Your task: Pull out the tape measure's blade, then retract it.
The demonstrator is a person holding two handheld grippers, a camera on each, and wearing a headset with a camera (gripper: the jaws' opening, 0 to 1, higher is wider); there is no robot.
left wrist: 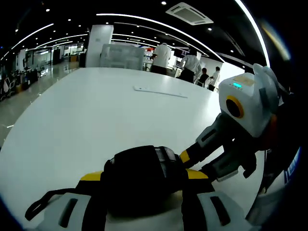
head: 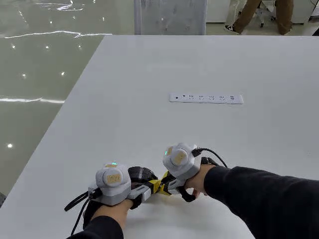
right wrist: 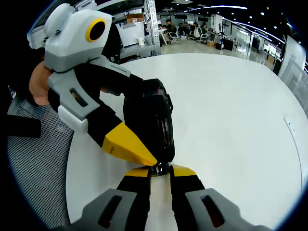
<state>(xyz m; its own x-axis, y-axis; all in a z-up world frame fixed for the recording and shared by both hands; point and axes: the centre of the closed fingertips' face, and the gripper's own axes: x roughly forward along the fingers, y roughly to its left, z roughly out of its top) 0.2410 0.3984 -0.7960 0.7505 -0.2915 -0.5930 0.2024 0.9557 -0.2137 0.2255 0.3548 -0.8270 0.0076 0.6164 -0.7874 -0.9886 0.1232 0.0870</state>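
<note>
My left gripper (left wrist: 144, 175) clamps the black tape measure (right wrist: 151, 110) while my right gripper (right wrist: 160, 172), directly opposite, pinches the blade hook (right wrist: 159, 167) at its mouth, ready to pull straight away.

Open-plan office: worktable (head: 199, 64), glossy floor (head: 40, 59) (colleagues (right wrist: 169, 26) seated).

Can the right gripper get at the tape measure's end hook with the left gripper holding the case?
Likely yes: right gripper sits at the end hook, jaws apparently pinching it; left gripper grips the tape measure by its body.
</note>
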